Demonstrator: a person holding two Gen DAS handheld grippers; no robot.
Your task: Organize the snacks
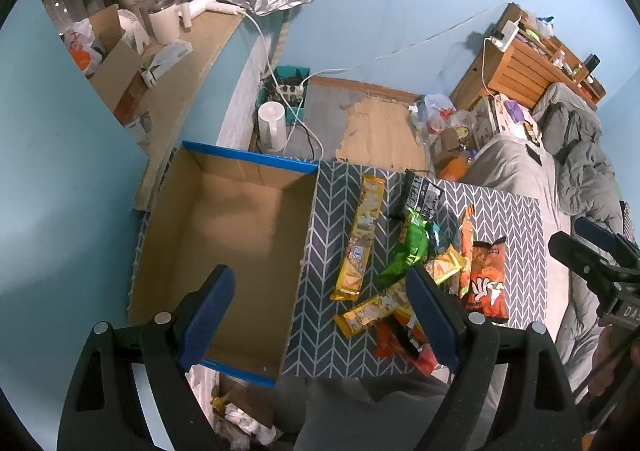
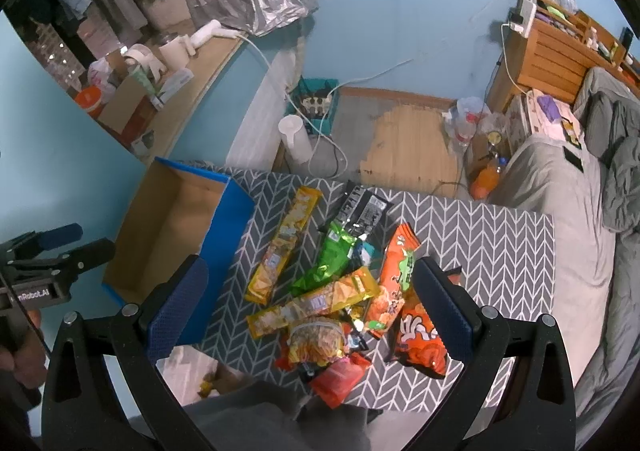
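Note:
A pile of snack packs lies on the grey chevron table [image 2: 500, 235]: a long yellow pack [image 2: 285, 239], a second yellow pack [image 2: 316, 301], a green bag [image 2: 326, 263], a black pack [image 2: 362, 211], orange bags [image 2: 420, 335] and a red pack [image 2: 340, 377]. An empty cardboard box with blue rim [image 1: 224, 235] stands at the table's left. My left gripper [image 1: 320, 315] hangs open above the box's near edge and the table. My right gripper [image 2: 310, 311] hovers open over the pile. Nothing is between either pair of fingers.
A bed with grey bedding [image 2: 576, 211] runs along the table's right side. Beyond the table are bare floor, a white canister [image 2: 296, 141], cables and a teal crate [image 2: 316, 103]. A wooden shelf [image 1: 184, 91] with boxes lines the left wall.

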